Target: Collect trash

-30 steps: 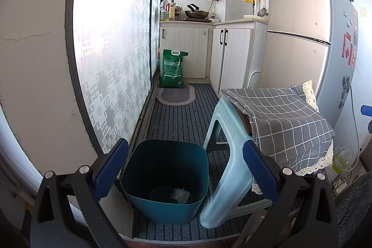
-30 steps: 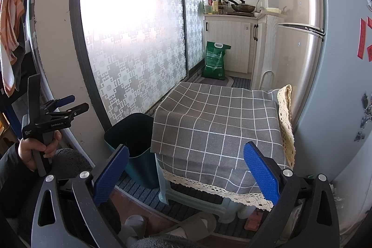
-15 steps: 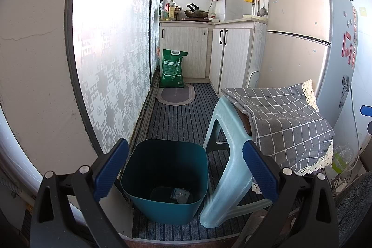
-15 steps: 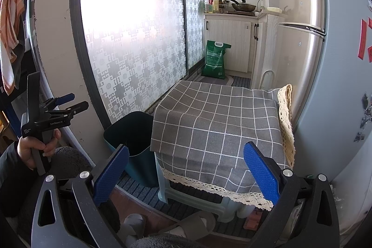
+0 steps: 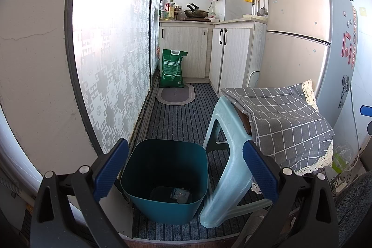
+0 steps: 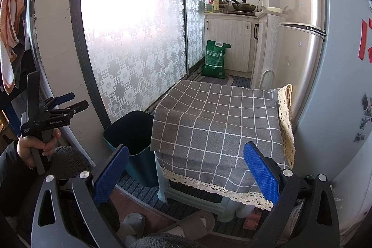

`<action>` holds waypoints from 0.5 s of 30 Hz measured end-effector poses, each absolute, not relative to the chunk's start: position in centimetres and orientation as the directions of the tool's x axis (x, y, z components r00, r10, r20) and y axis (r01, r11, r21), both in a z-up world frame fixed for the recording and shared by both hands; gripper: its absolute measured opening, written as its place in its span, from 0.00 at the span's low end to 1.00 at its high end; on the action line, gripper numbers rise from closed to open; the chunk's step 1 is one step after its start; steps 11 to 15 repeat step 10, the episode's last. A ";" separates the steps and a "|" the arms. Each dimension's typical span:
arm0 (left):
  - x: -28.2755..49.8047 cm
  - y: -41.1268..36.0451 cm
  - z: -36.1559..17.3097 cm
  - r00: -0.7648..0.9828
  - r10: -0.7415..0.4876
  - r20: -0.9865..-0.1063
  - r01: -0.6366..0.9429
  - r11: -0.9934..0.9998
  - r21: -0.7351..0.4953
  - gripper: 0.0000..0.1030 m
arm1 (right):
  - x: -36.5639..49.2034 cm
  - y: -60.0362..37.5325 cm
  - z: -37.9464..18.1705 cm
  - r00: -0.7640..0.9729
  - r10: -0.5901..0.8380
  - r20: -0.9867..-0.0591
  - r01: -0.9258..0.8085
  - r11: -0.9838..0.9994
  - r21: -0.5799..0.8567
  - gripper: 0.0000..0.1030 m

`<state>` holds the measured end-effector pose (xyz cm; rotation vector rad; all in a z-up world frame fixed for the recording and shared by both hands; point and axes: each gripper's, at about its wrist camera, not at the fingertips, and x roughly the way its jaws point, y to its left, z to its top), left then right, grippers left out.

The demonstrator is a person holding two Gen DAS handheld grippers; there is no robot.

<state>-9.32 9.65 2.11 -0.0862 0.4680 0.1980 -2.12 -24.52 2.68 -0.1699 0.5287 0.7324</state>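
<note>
A dark teal trash bin (image 5: pixel 162 180) stands on the striped floor mat just below and ahead of my left gripper (image 5: pixel 184 166), which is open and empty. A small crumpled piece of clear trash (image 5: pixel 179 194) lies at the bin's bottom. The bin (image 6: pixel 132 131) also shows in the right wrist view, left of the stool. My right gripper (image 6: pixel 186 169) is open and empty, held above the near edge of the grey checked cloth (image 6: pixel 218 122). The left gripper (image 6: pixel 62 106) shows at the left of that view, held in a hand.
A pale blue plastic stool (image 5: pixel 227 155) draped with the checked cloth (image 5: pixel 283 117) stands right of the bin. A fridge (image 5: pixel 302 38) is at right, frosted sliding doors (image 5: pixel 111 50) at left. A green bag (image 5: pixel 172 69) and oval mat (image 5: pixel 175 95) lie by far cabinets. Slippers (image 6: pixel 193 222) lie near.
</note>
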 end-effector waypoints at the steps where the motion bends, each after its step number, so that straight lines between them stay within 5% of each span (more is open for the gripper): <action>1: -9.3 9.6 2.1 0.874 0.169 -0.456 -0.209 0.977 -0.037 0.97 | -2.1 -24.6 2.7 0.620 0.592 -0.515 -0.675 0.737 0.033 0.97; 15: -9.1 9.5 2.0 0.869 0.168 -0.465 -0.209 0.977 -0.037 0.97 | -2.1 -24.5 2.7 0.620 0.591 -0.516 -0.675 0.737 0.033 0.97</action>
